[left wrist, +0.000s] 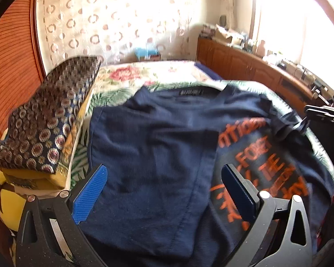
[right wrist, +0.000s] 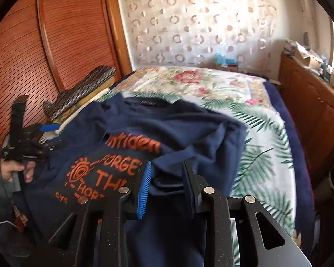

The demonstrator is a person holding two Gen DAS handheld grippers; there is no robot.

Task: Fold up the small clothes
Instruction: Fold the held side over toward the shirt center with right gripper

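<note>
Navy T-shirt (left wrist: 158,146) lies on the floral bedspread (left wrist: 131,75), collar and neck label at the far end, hem toward the cameras, so its long axis runs near-to-far along the bed. One side is already folded over: in the left wrist view a plain navy panel covers the shirt's left and middle, and the orange print (left wrist: 265,155) shows only on the right part. The left gripper (left wrist: 164,191) is spread wide, blue ribbed pads (left wrist: 89,193) well apart, nothing between them; the shirt's near portion sits directly under and between its fingers, but contact with the cloth can't be told. The right gripper (right wrist: 167,189) is at the shirt's right side, pads partly closed with a bunched fold of navy fabric (right wrist: 164,182) between them; looks pinched, though a small gap remains on the right pad side. From that grip the cloth rises in a ridge toward the collar (right wrist: 153,103), the rest of the shirt to the gripper's left. Patterned cushion (left wrist: 49,115) sits at the bed's left edge, beside the shirt. Wooden cabinets (left wrist: 245,64) run along the right of the bed.
</note>
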